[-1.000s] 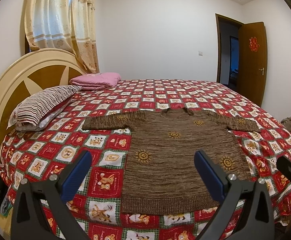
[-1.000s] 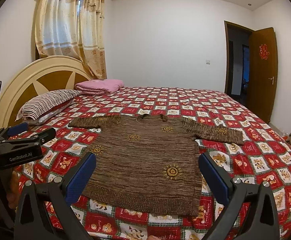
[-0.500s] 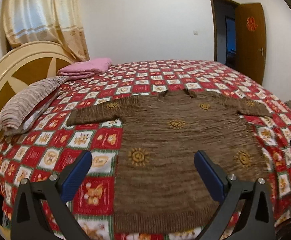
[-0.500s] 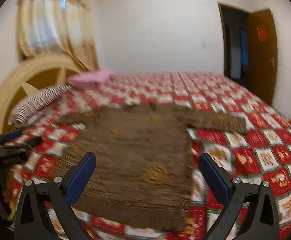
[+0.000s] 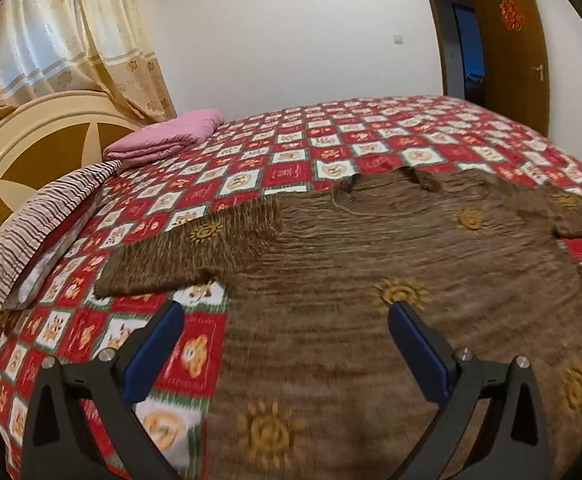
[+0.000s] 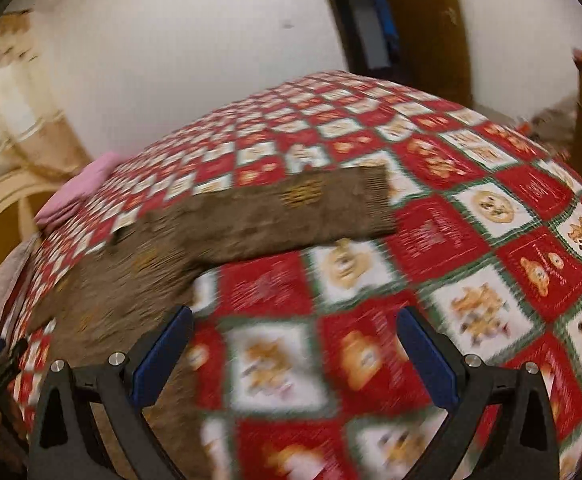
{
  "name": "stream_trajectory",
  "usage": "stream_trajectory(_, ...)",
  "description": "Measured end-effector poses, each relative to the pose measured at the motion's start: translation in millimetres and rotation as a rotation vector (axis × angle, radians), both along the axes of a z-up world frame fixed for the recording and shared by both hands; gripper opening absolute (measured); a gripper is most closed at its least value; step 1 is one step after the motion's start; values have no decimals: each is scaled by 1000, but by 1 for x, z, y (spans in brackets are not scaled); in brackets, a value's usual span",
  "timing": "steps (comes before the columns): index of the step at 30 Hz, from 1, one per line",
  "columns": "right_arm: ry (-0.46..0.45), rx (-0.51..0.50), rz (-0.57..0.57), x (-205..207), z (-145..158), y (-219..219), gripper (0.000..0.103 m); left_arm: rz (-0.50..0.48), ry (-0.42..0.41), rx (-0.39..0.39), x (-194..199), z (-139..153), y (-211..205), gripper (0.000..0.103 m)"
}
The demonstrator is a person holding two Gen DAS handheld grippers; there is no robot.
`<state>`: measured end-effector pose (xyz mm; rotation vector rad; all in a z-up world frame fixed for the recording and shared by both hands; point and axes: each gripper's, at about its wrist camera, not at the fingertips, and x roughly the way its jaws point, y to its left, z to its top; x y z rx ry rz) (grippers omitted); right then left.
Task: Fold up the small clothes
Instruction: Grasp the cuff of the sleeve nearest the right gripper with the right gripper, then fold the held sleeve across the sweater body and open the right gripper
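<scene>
Across the checkered quilt (image 5: 331, 148) the brown sweater (image 5: 371, 264) lies flat and unfolded, sleeves out toward nine and three o'clock, collar at twelve. Both tools hang empty with fingers spread wide: the left gripper (image 5: 285, 354) above the body's nine o'clock edge below the left sleeve (image 5: 195, 252), the right gripper (image 6: 295, 354) over bare quilt at five o'clock from the right sleeve (image 6: 291, 216). To start well, I judge each should drop onto its cuff, pinch only the knit and not the quilt, then carry both sleeves inward evenly.
</scene>
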<state>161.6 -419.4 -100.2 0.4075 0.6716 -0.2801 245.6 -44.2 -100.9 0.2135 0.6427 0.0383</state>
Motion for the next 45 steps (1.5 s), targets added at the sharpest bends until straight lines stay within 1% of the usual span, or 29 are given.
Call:
stream_trajectory(3, 20, 15, -36, 23, -8, -28, 98, 4, 21, 10, 23, -6, -1, 103)
stream_trajectory(5, 33, 28, -44, 43, -13, -46, 85, 13, 43, 14, 39, -10, 1, 103)
stream_trajectory(7, 49, 39, -55, 62, -17, -60, 80, 33, 72, 8, 56, -16, 6, 103)
stream_trajectory(11, 85, 21, -69, 103, -23, -85, 66, 70, 120, -12, 79, -27, 15, 103)
stream_trajectory(13, 114, 13, -79, 122, -29, -96, 63, 84, 138, -16, 86, -32, 19, 103)
stream_trajectory(18, 179, 8, -117, 153, -47, -115, 63, 100, 208, -48, 102, -53, 25, 103)
stream_trajectory(20, 190, -34, -109, 159, -50, -110, 62, 103, 250, -70, 107, -63, 27, 103)
stream_trajectory(21, 199, -56, -97, 162, -51, -106, 59, 103, 268, -87, 110, -66, 28, 103)
stream_trajectory(23, 227, -104, -77, 167, -51, -99, 34, 95, 287, -125, 112, -67, 32, 103)
stream_trajectory(24, 225, -100, -65, 167, -50, -99, 27, 91, 300, -141, 113, -69, 33, 103)
stream_trajectory(25, 223, -71, -49, 168, -48, -100, 14, 85, 315, -166, 115, -71, 35, 103)
stream_trajectory(26, 225, -62, -47, 169, -46, -100, 10, 83, 324, -194, 115, -73, 39, 103)
stream_trajectory(28, 213, -66, -45, 169, -37, -96, 7, 80, 326, -221, 114, -73, 42, 103)
stream_trajectory(30, 188, -68, -35, 169, -25, -90, 7, 70, 321, -212, 113, -73, 40, 103)
stream_trajectory(33, 138, -89, -12, 170, 4, -72, 7, 62, 313, -238, 111, -72, 43, 103)
stream_trajectory(36, 111, -102, 11, 176, 27, -53, 7, 53, 294, -276, 107, -70, 49, 103)
stream_trajectory(41, 74, -140, 81, 184, 72, -9, 7, 70, 262, -311, 103, -66, 59, 103)
stream_trajectory(45, 40, -174, 147, 189, 105, 31, 6, 77, 250, -308, 102, -66, 61, 103)
